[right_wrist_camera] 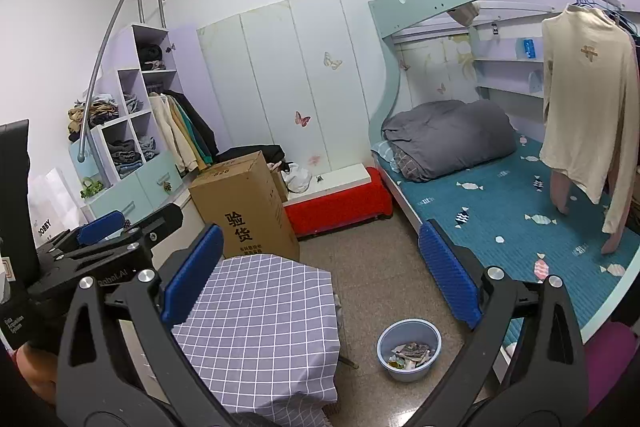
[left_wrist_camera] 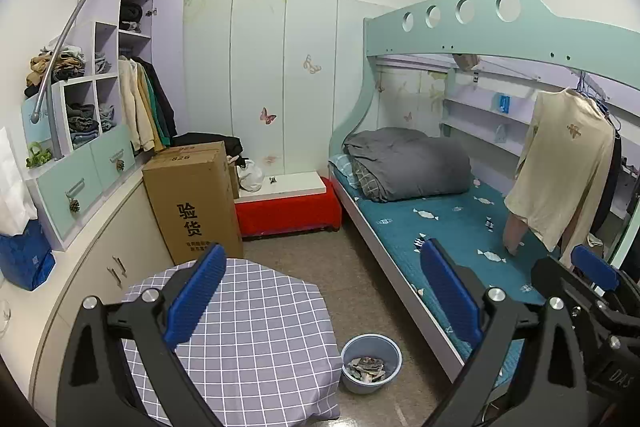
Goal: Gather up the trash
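A pale green bunk bed [left_wrist_camera: 500,27] occupied the right side of the room, its lower mattress [left_wrist_camera: 452,227] covered in teal fabric with a rolled grey duvet [left_wrist_camera: 408,163] at the far end. A cream long-sleeved top [left_wrist_camera: 560,167] hung from the upper bunk's underside. Against the left wall stood a stepped shelving unit [left_wrist_camera: 100,87] holding folded clothes, with jackets hanging beside it. A tall cardboard box [left_wrist_camera: 192,203] stood on the floor next to a red bench [left_wrist_camera: 288,211] at the far wall. In the foreground was a table under a grey checked cloth [left_wrist_camera: 248,339].

The left gripper [left_wrist_camera: 320,303] was held above the table edge, jaws spread wide, nothing between the blue pads [left_wrist_camera: 196,291]. The right gripper [right_wrist_camera: 320,279] was likewise wide and empty, level with the left, which appeared at its left side.

A blue plastic basin [right_wrist_camera: 409,349] sat on the tiled floor between table and bed, near the table's corner. The trash [right_wrist_camera: 410,353], crumpled paper scraps and wrappers, lay inside it.
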A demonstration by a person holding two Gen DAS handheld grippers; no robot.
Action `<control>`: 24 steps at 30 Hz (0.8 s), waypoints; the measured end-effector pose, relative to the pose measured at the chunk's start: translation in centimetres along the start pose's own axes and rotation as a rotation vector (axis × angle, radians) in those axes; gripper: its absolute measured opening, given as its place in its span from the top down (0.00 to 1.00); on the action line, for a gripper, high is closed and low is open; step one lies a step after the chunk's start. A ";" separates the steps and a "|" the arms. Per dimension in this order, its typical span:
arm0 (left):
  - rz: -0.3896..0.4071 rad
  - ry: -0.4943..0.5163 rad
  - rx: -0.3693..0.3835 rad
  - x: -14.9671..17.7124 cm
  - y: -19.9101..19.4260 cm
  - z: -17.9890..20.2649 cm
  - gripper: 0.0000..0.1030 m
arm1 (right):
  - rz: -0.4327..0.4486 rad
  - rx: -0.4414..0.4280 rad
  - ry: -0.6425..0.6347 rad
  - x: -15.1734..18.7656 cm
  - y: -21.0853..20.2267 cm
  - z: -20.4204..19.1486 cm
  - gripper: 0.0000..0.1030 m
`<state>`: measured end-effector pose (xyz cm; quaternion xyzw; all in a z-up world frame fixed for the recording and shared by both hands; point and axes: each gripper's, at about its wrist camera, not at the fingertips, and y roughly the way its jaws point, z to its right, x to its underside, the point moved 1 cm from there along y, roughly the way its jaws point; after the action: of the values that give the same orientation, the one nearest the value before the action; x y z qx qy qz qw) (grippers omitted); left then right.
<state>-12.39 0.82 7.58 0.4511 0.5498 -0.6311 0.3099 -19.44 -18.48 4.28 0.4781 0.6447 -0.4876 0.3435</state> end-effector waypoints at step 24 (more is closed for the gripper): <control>0.005 0.019 0.026 0.0 0.1 1.1 0.07 | -0.005 0.002 0.011 -0.2 -0.6 0.2 0.07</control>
<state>-12.61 -0.31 7.53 0.4622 0.5433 -0.6333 0.3003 -19.94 -18.73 4.55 0.4797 0.6472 -0.4864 0.3383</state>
